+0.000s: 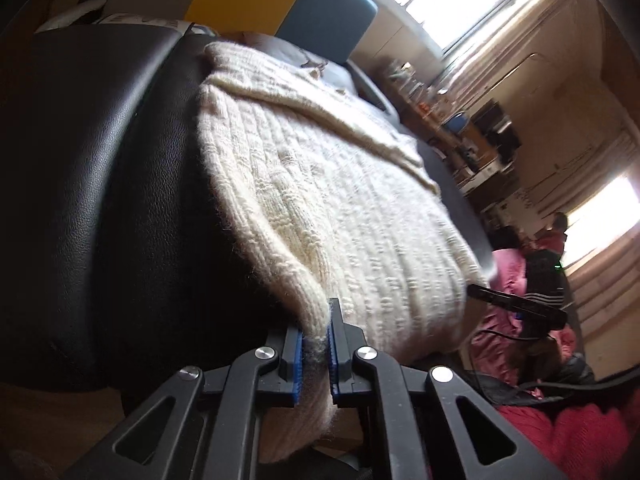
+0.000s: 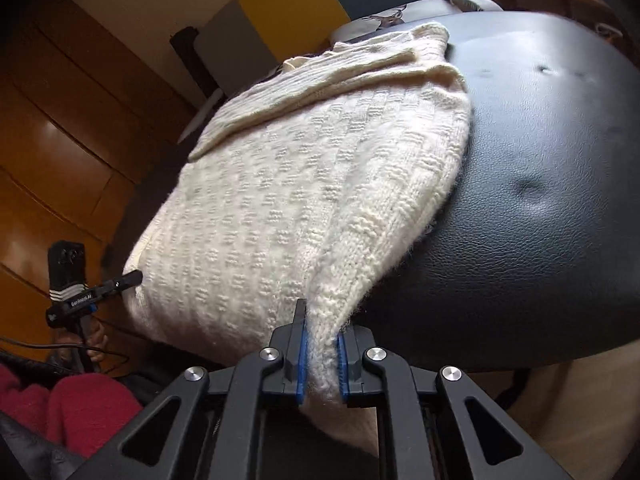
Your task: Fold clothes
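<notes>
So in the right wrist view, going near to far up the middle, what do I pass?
Right gripper with its fingers shut on a corner of the cream sweater → the sweater's body spread over the black cushion → its folded far edge → a deer-print pillow → yellow panel.

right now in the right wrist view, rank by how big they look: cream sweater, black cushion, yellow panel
1-2. cream sweater and black cushion: look alike, too close to rank
3. yellow panel: smallest, though it sits farther away.
</notes>
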`<state>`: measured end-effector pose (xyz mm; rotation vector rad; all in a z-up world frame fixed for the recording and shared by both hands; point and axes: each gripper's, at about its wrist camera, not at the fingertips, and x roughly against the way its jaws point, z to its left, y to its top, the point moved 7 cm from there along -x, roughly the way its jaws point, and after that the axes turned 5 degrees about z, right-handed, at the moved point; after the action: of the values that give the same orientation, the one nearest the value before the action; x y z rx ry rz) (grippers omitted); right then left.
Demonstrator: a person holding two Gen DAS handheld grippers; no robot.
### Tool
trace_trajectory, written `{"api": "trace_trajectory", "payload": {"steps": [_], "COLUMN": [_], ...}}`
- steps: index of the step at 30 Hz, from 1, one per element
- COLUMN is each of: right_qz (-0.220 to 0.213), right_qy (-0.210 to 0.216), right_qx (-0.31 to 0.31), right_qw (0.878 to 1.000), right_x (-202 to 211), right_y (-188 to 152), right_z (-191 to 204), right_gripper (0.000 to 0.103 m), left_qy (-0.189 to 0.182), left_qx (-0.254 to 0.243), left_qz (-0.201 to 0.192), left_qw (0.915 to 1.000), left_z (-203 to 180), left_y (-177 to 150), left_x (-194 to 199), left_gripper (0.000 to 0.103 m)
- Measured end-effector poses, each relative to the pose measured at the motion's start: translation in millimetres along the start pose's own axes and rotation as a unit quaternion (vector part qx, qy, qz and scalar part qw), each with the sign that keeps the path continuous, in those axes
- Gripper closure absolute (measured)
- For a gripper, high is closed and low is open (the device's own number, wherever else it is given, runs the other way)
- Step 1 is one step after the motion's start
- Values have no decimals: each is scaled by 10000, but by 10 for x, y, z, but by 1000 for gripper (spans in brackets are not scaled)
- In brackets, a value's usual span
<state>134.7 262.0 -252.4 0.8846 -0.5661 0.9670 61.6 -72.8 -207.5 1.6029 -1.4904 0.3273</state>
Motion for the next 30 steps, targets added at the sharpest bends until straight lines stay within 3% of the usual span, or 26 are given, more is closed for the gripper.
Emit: {"api": "trace_trajectory", "payload": {"steps": [6,11,14,22,23,26,29,30], "right_qz": [130,7,-246,-816,-837,-570,-29,-38], "right_qy": [617,916,1159,1332,1263,817,418,492], "right_qx": [57,-133,-122,-200,-262,-679,-1060,-1045], "right_qw": [9980,9957,9929,9875,9881,9927,9935,9933], "right_x": [138,201,261,205,143,-258,-694,-721], "right_y": [-28,170,485,1776,1949,2371,2451,2427], "right_z": [189,232,298,194,125,-266,-640,-659], "right_gripper": [91,91,91,91,91,91,91,92], "left_qy": [-809,-1317,-1648,-1876,-1886,-1091,-706,-582], "left_qx": [-107,52,-2,763,866,1617,1866,1937], "left_qz": [9,-269,-677,-1457,-1542,-1041,-620,-484], "left_qw": [9967,9909,9840,9684,9660,9753,9779,9781], "left_z": [-103,-174,-267,106,163,746,1015,1096], "left_y": [-31,240,600,2072,2253,2587,2509,2480], "left_x": [251,378,514,240,197,-506,-923,-1049], "left_gripper": [95,95,95,95,95,95,96,96]}}
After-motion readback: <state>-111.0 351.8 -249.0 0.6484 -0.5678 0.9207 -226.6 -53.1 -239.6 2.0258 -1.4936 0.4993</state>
